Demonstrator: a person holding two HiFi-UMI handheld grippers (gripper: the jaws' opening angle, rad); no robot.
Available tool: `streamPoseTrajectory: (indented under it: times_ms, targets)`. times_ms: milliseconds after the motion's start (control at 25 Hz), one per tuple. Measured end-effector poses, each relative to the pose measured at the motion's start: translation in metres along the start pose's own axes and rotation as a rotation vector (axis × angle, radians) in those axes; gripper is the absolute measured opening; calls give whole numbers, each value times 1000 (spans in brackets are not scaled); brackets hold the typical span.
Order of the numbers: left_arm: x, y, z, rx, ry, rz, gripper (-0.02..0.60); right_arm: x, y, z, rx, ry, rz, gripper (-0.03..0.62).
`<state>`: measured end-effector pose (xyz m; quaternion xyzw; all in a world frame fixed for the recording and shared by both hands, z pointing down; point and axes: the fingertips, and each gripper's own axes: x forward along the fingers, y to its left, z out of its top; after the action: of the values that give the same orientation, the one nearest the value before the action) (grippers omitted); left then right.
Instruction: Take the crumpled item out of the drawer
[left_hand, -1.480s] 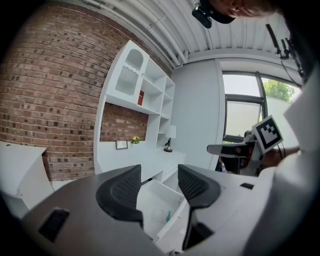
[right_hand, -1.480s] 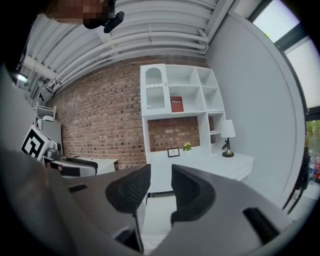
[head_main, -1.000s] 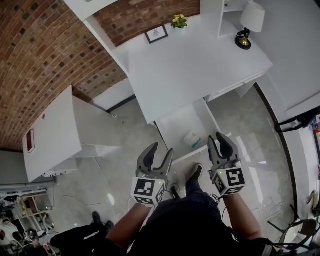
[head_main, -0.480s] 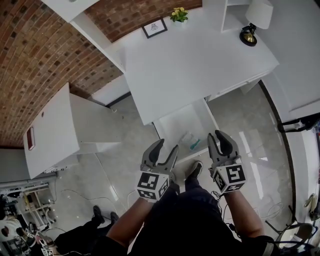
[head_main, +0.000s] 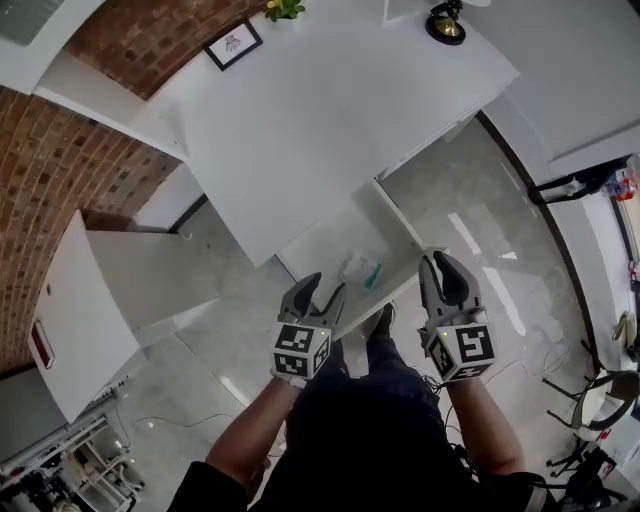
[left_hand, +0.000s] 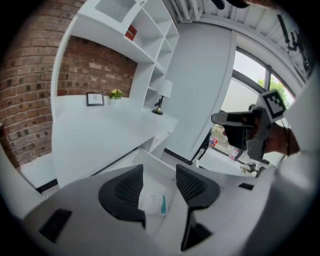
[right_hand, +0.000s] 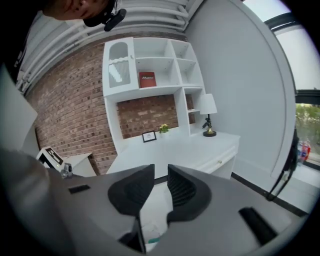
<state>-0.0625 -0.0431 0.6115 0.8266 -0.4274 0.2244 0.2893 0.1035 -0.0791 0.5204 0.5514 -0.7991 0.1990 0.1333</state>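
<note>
Now both grippers hang over the open drawer under the white desk. The left gripper has its jaws wide apart. They are closing a little, with nothing between them. The right gripper has only a narrow gap. Its jaws are closing too, and they are empty. The crumpled item, white with some teal, lies in the drawer between the two grippers, untouched.
</note>
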Motion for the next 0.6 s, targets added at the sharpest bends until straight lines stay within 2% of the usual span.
streamPoseTrajectory:
  times_ms: [120, 360, 600]
  targets:
    - [25, 12, -16, 32, 79, -69, 204, 2, 0, -8, 26, 16, -56, 78]
    - [71, 21, -49, 120, 203, -133, 204, 9, -7, -23, 74, 35, -135, 78]
    - [111, 10, -100, 351, 384, -245, 204, 13, -20, -58, 151, 82, -142, 80]
